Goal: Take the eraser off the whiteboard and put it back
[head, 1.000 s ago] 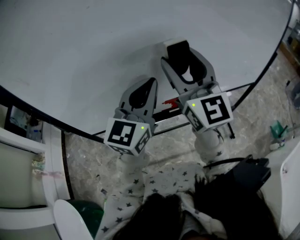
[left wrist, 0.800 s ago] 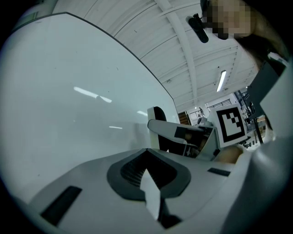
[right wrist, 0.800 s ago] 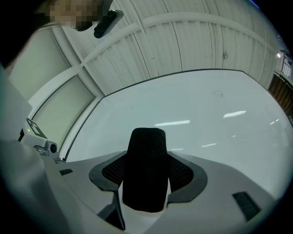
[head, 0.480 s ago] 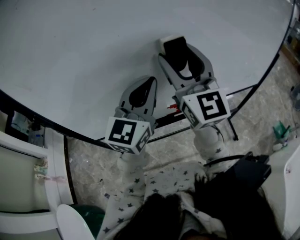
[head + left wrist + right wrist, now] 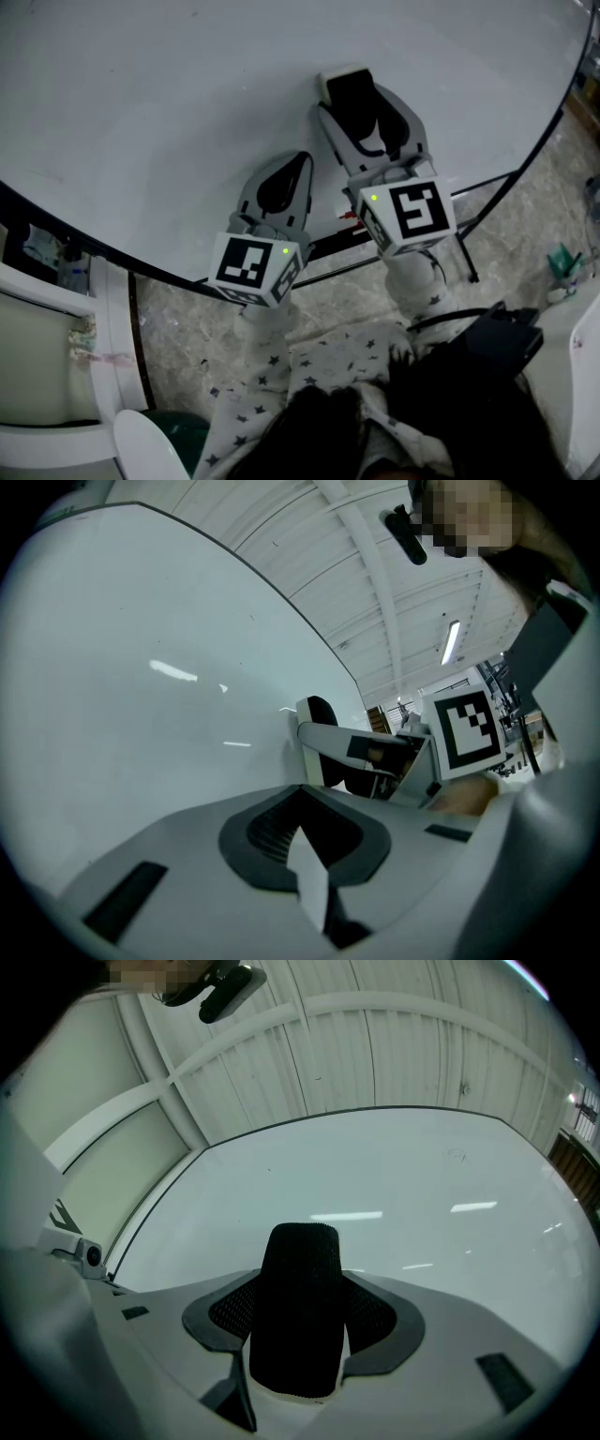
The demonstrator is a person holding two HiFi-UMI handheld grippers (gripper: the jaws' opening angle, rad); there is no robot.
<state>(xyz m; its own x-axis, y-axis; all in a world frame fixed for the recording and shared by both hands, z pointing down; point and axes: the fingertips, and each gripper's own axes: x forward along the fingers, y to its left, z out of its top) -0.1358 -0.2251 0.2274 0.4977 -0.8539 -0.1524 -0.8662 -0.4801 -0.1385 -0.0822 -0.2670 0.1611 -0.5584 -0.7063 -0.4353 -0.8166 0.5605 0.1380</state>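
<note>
The whiteboard point(image 5: 187, 103) fills most of the head view. My right gripper point(image 5: 364, 105) is shut on the eraser point(image 5: 349, 92), a white block with a black felt face, and holds it close against the board. In the right gripper view the eraser point(image 5: 298, 1307) stands between the two pads with its felt toward the camera. I cannot tell whether it touches the board. My left gripper point(image 5: 292, 173) hovers lower left of it, jaws shut and empty point(image 5: 305, 841). From the left gripper view, the right gripper point(image 5: 370, 752) and eraser point(image 5: 321, 712) show beside the board point(image 5: 169, 686).
A black tray rail point(image 5: 328, 239) runs under the board with a red marker point(image 5: 349, 216) on it. Stand legs point(image 5: 464, 248) reach onto the marbled floor. A black bag point(image 5: 497, 342) lies at lower right, and a green object point(image 5: 561, 258) at the right edge.
The right gripper with the eraser has edged slightly up and left against the board in the head view. The left gripper has stayed in place.
</note>
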